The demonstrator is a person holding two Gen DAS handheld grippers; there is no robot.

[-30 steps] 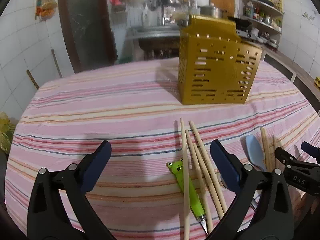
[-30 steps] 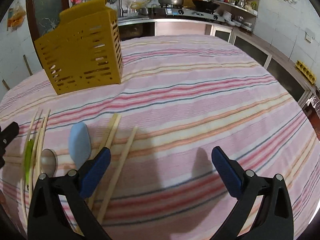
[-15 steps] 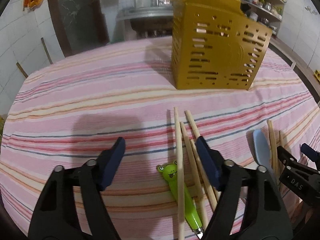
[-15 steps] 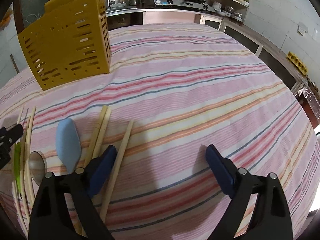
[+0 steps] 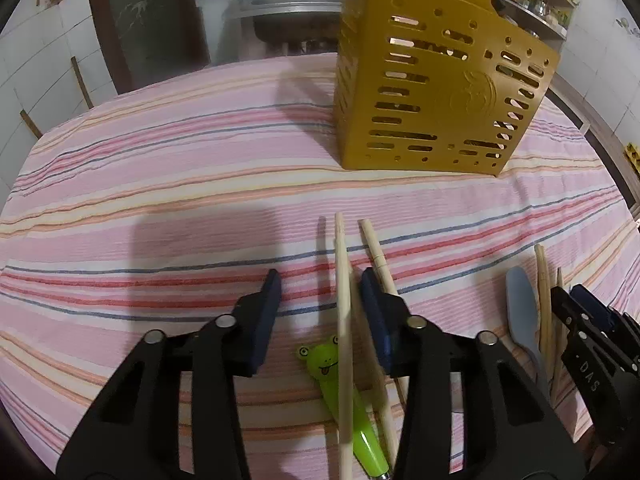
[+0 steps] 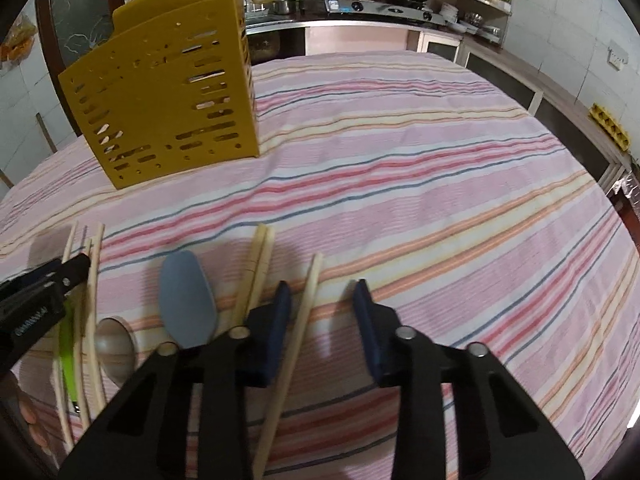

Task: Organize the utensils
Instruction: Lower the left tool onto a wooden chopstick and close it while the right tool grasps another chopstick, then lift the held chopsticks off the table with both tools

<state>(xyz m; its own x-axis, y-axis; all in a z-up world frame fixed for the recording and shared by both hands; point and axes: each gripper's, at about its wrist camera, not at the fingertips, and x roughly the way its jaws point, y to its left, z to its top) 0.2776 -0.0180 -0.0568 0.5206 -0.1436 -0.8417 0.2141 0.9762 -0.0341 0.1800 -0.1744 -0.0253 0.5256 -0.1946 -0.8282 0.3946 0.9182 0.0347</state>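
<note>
Both claws have narrowed since a second ago and are closing. Left claw (image 5: 318, 312), earlier wide over bare cloth, has advanced so a pale wooden chopstick (image 5: 343, 320) lies between its pads, just beside the green frog-headed pen (image 5: 340, 396). Right claw (image 6: 322, 322) brackets a single wooden chopstick (image 6: 296, 336), pads apparently not yet pressing. Perforated yellow plastic utensil holder (image 5: 436, 96) stands upright farther back on the pink striped desk (image 6: 420, 200).
</note>
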